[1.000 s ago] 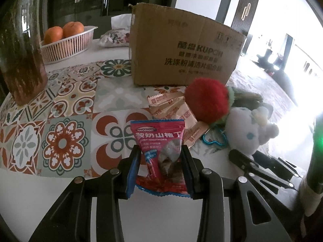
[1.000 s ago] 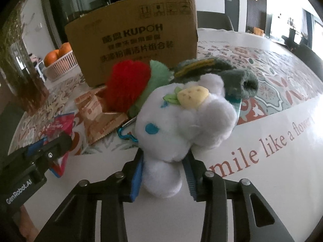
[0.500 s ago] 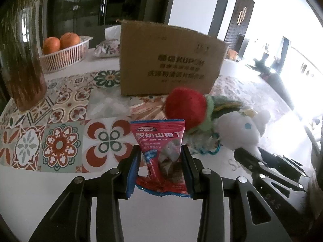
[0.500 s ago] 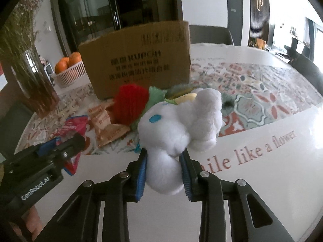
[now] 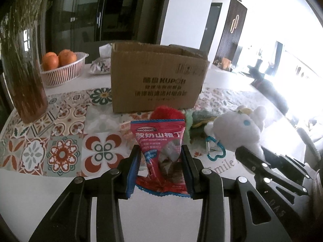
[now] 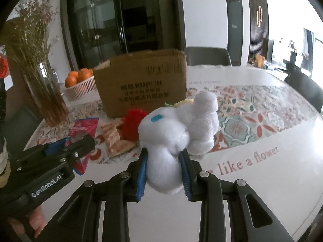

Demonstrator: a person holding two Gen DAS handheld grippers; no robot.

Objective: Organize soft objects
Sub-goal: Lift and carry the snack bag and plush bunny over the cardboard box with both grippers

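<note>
My left gripper (image 5: 160, 151) is shut on a red snack packet (image 5: 159, 139), held upright above the table. In the right wrist view, my right gripper (image 6: 163, 152) is shut on the lower body of a white plush toy (image 6: 177, 125), which is lifted off the table. A blue carabiner (image 5: 216, 153) dangles under the toy. An open cardboard box (image 5: 159, 78) stands behind both. In front of the box lie a red pompom plush (image 6: 132, 125), a green knitted piece (image 5: 199, 117) and several brown snack packets (image 6: 115, 139).
A white basket of oranges (image 5: 62, 70), a floral tissue pack (image 5: 100, 65) and a tall vase of dried stems (image 5: 26, 84) stand at the back left. A tiled-pattern cloth (image 5: 60, 153) covers the white table (image 6: 252, 181). Dark chairs stand beyond the far edge.
Both grippers have risen with their loads, and the box top now shows. The right jaws have squeezed tighter on the white plush, which has come up off the pile.
</note>
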